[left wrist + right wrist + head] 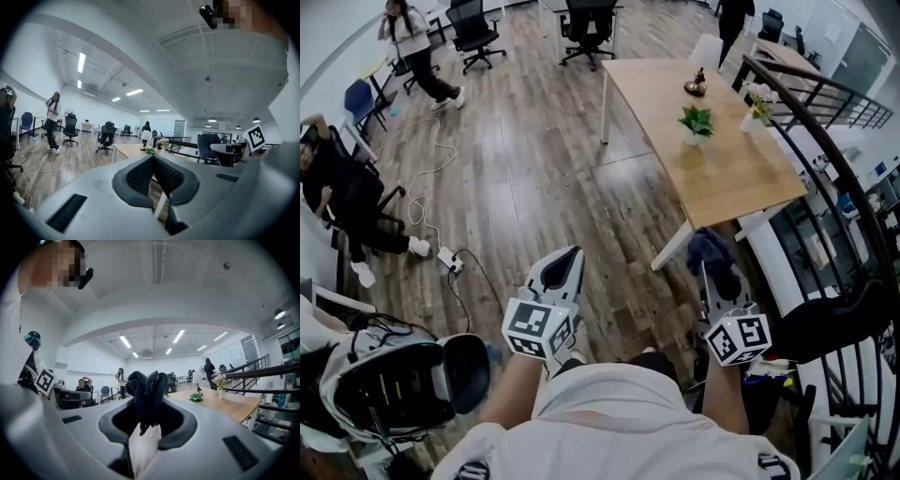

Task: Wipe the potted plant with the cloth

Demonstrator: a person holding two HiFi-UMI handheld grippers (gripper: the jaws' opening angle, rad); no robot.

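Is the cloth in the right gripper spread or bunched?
Bunched: the cloth sits as a dark crumpled wad clamped in the right gripper.

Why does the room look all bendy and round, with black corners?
Head view: the wide lens bends the railing, and the floor shines. Left gripper view: black corners, glowing ceiling lights. Right gripper view: same rounding, and the near dark cloth looks slightly blurry.

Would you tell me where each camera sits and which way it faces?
Head view: on the person's head, facing down at floor and table; shows left gripper and right gripper.
Left gripper view: rides that gripper, facing the table; shows its shut, empty jaws.
Right gripper view: likewise; jaws clamp the cloth.
Shared: all see the potted plant.
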